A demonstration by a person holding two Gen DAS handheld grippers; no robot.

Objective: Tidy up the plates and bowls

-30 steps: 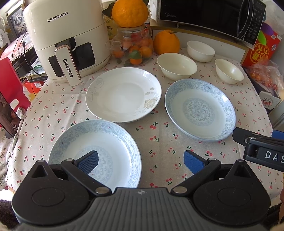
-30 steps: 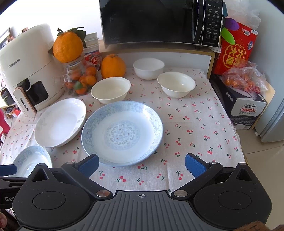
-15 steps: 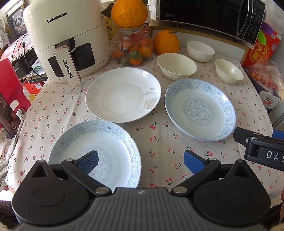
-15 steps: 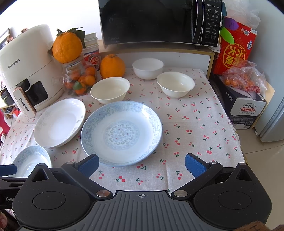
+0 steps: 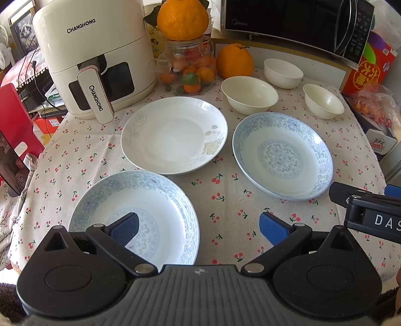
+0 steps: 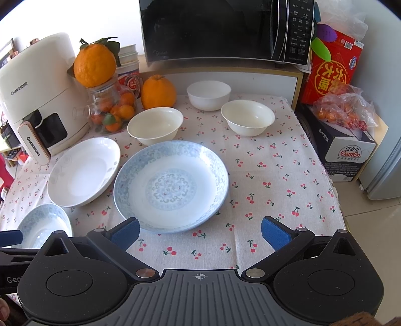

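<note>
1. The left gripper (image 5: pixel 198 229) hangs over the near edge of the table with its blue-padded fingers (image 5: pixel 272 228) spread wide and nothing between them; the left pad sits above the near blue-patterned plate (image 5: pixel 150 200).
2. The right gripper (image 6: pixel 200 232) is also spread wide and empty, poised just short of the second blue-patterned plate (image 6: pixel 173 185), whose near rim lies between the two pads.
3. A white plate (image 5: pixel 174 134) with a faint floral print sits behind the near blue one and left of the second; the three plates lie apart on the cherry-print tablecloth (image 5: pixel 225 198), none stacked.
4. Three cream bowls stand upright farther back: a larger bowl (image 6: pixel 155 125) just behind the second blue plate, a small bowl (image 6: pixel 208 94) nearest the microwave shelf, and another bowl (image 6: pixel 247 117) off to the right (all three look empty).
5. At the back left stands a cream air fryer (image 5: pixel 95 55), beside it a glass jar (image 5: pixel 190 66) of small oranges with a big orange (image 5: pixel 183 18) on top, and a second big orange (image 5: pixel 235 61) rests on the cloth.
6. A black microwave (image 6: pixel 225 30) sits on the raised shelf behind, with a red box (image 6: pixel 330 72) at its right.
</note>
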